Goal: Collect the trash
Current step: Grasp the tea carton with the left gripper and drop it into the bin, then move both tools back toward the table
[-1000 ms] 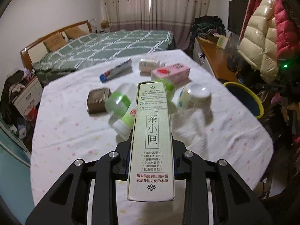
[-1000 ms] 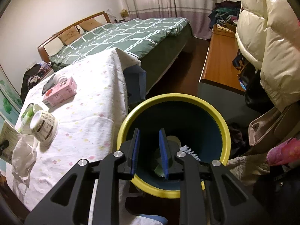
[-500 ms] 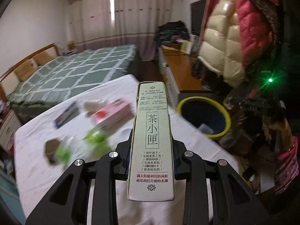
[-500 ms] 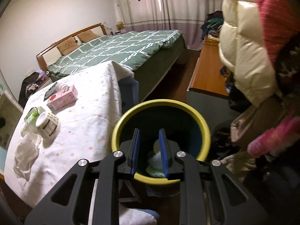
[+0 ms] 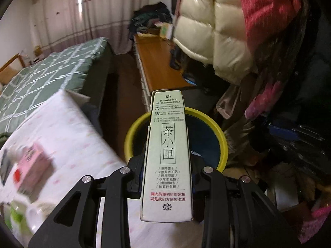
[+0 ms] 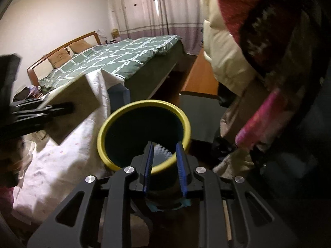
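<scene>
Left gripper (image 5: 167,165) pinching a tall pale-green tea carton (image 5: 167,157) by its two broad faces, the carton's narrow printed face filling the centre of the left wrist view and its far end reaching over the near rim of the yellow-rimmed bin (image 5: 222,136) at centre right. In the right wrist view the same carton (image 6: 74,107) appears at centre left, above the table edge and just short of the bin (image 6: 111,124); the right gripper (image 6: 164,163), lower centre, has its blue-padded fingers spread a little with nothing between them, directly over the bin's near rim. The step in hand is judged to be the drop: the carton should be carried further until most of its length lies above the dark opening, tipped end-down, and only then freed, since a release now could land it on the rim. Room is narrow: the cloth-covered table (image 5: 68,128) borders the bin at lower left, hanging coats (image 5: 209,31) crowd the upper right, and the right gripper should clear the opening first
</scene>
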A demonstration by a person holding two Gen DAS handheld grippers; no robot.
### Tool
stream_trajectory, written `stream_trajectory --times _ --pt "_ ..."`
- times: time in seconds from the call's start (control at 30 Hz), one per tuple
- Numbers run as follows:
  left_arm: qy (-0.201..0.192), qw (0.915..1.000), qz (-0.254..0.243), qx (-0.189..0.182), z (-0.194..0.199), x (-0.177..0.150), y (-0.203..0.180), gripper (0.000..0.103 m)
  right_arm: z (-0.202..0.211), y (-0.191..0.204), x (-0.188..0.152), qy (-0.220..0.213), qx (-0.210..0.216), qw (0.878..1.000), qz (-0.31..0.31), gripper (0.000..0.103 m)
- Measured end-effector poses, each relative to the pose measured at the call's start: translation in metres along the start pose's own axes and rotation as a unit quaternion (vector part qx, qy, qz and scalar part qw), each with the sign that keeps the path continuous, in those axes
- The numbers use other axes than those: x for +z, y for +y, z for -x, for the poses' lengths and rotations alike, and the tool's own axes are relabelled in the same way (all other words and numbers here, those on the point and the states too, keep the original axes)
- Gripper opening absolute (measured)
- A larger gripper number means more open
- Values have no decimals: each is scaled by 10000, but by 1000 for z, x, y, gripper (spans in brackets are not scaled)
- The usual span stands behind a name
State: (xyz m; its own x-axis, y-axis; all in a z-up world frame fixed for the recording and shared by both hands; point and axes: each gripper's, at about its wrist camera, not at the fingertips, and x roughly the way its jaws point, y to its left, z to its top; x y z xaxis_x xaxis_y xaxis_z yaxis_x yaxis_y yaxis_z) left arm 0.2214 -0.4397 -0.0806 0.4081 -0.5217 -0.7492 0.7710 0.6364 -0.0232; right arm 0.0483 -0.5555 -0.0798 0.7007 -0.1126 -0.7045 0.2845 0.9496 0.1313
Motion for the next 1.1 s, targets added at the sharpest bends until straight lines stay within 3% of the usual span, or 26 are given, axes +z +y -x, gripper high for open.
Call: stream_trajectory --times 0.2,0.37,0.4,0.43,0.47,0.5,0.6,0.8,1.0,1.1 --pt "419 9990 -147 13 -65 13 -28 31 -2 -15 -13 148 -69 9998 -105 23" --pt "573 9983 -135 31 -88 13 -33 31 -6 -20 -16 191 -109 9996 -189 32" --pt "587 9982 -108 34 -88 13 -32 37 -6 -20 -17 196 -105 9995 -201 32" --pt "518 9986 -61 56 -84 13 -30 60 -7 -20 -17 202 -96 9995 -215 32" --pt "430 9990 -43 91 -78 14 -28 69 -7 -19 -18 203 -86 9995 -217 32" --pt "297 9995 -45 133 -71 14 -27 76 -6 -17 -17 204 -73 9995 -211 32" --pt "121 9998 -35 137 -46 14 -23 76 -8 -12 -18 223 -28 9996 -180 32" --pt "-383 9981 423 211 43 -7 9 82 -10 7 -18 261 98 9996 -76 33" --pt "-849 9903 727 829 142 -51 55 88 -14 41 -17 322 315 9988 207 38" --pt "-968 9823 963 1282 183 -81 81 88 -18 61 -16 366 467 9975 373 38"
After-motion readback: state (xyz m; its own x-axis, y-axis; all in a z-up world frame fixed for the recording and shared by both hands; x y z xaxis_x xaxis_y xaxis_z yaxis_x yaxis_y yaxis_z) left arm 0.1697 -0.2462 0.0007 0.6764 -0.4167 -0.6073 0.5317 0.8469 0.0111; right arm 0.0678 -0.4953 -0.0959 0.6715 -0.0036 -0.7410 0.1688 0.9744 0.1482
